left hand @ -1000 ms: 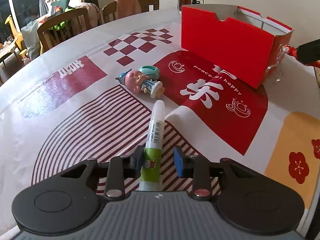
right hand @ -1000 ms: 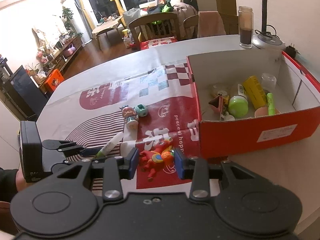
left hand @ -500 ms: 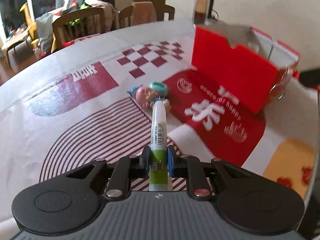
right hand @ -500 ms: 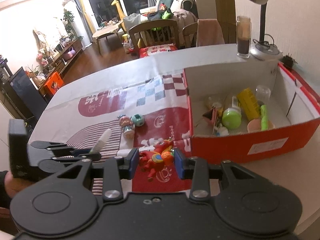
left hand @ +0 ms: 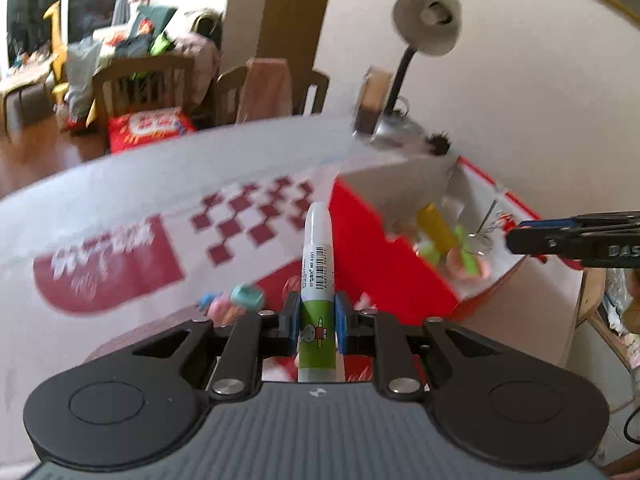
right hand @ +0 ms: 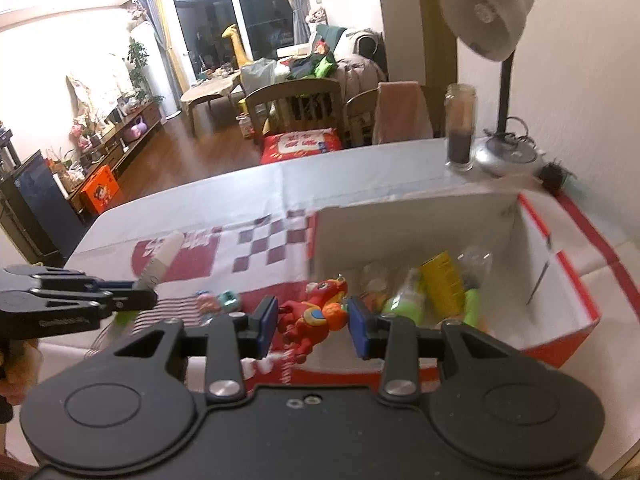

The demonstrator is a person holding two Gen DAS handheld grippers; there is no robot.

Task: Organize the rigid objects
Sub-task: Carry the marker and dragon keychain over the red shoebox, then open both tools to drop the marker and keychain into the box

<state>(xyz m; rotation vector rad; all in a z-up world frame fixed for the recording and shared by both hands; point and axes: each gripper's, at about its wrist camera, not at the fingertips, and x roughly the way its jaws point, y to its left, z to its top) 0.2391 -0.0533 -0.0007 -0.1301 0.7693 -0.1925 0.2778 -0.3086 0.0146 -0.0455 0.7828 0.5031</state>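
My left gripper [left hand: 316,320] is shut on a white and green glue pen [left hand: 317,276] and holds it in the air, tip forward, left of the red box [left hand: 384,260]. My right gripper [right hand: 313,322] is shut on a red dragon toy [right hand: 316,314] and holds it above the box's near left corner. The red box [right hand: 576,312] is open and holds several small items. A small pink and teal figure [right hand: 218,302] lies on the tablecloth, also seen in the left wrist view [left hand: 236,300]. The left gripper shows in the right wrist view [right hand: 132,300].
A desk lamp [right hand: 496,80] and a glass jar [right hand: 460,132] stand behind the box by the wall. Chairs [right hand: 300,108] stand at the table's far edge. The patterned tablecloth [right hand: 256,248] covers the table.
My left gripper closed on the glue pen and lifted it off the table toward the box. My right gripper rose with the dragon toy and moved over the box's near corner.
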